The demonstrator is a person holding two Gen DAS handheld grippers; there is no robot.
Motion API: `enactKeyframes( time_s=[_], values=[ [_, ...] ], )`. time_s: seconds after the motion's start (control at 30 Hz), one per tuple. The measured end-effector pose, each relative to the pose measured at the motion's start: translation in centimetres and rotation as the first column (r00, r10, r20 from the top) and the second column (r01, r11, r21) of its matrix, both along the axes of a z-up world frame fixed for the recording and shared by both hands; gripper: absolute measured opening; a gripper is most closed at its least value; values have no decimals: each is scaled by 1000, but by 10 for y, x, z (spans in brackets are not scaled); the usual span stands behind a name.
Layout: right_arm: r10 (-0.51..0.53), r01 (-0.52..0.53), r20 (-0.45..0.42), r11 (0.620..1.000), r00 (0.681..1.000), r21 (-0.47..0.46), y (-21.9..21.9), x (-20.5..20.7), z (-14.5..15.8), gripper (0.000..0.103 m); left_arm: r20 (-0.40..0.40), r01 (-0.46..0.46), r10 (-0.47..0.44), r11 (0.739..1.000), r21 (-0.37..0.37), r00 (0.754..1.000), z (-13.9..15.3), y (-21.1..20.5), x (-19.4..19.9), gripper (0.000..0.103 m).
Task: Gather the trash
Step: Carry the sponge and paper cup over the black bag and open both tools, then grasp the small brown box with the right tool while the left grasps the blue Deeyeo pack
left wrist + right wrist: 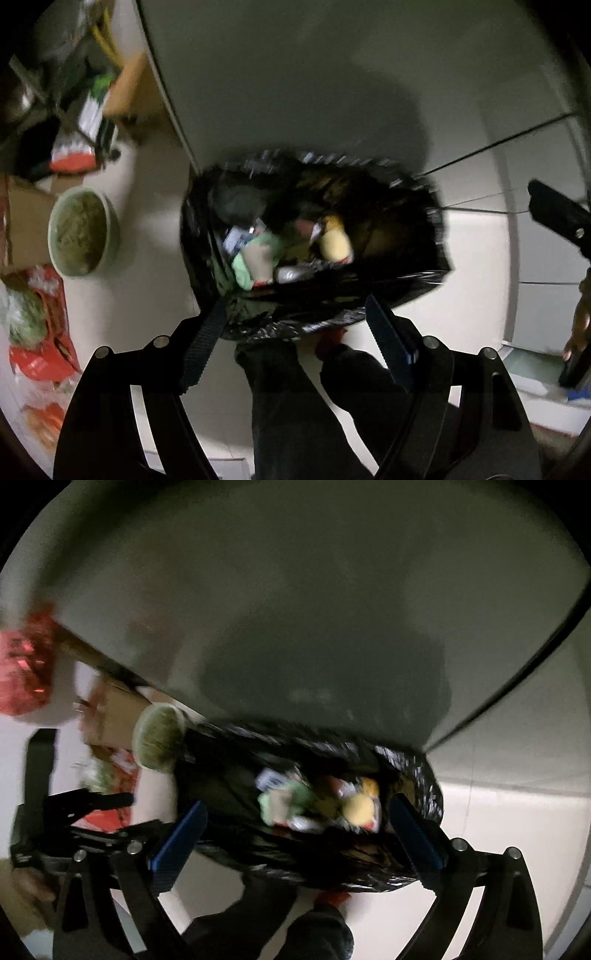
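A black trash bag [406,206] stands open on the floor against a grey wall, seen from above. Inside lie a yellow item [334,242], a green wrapper [247,266] and white packets. My left gripper [295,326] hangs open over the bag's near rim, with nothing pressed between its pads. The right wrist view shows the same bag [229,775] and its trash [358,806]. My right gripper [299,830] stands wide open above the near rim, holding nothing. Both views are blurred.
A green bowl [83,230] of shredded scraps sits on the floor left of the bag, beside a cardboard box [22,218] and red bags [40,354]. The person's dark trouser legs [288,398] stand just before the bag. A pale floor lies to the right.
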State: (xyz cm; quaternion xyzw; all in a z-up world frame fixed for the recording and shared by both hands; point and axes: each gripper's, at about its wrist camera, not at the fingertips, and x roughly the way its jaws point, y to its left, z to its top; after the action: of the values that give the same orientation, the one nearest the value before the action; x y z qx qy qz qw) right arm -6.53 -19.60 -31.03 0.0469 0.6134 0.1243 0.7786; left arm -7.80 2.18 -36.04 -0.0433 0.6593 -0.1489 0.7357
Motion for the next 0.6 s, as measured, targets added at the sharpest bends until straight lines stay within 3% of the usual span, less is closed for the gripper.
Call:
enactKeyframes(
  time_s=[0.1,0.17,0.3,0.47,0.53,0.6],
  values=[
    [47,-52,112,998,993,43,5,-10,77,97,93,43,-40,999,-26,995,64,-5,-11,76],
    [76,-92,218,994,973,63,8,-15,137,97,172,61,-57,998,-16,984,109,-12,-16,84],
    [24,-43,425,999,905,34,-3,-5,221,98,357,67,-53,997,-27,933,186,-25,-12,86],
    [-72,110,537,993,841,-40,-29,40,254,97,485,21,-22,1000,8,874,237,-36,18,88],
    [-62,121,570,990,819,-66,-29,66,250,97,491,1,0,1000,0,871,246,-38,31,88],
    [3,103,556,982,831,-158,-20,99,242,94,482,-26,21,1000,4,876,252,-42,42,88]
  ],
)
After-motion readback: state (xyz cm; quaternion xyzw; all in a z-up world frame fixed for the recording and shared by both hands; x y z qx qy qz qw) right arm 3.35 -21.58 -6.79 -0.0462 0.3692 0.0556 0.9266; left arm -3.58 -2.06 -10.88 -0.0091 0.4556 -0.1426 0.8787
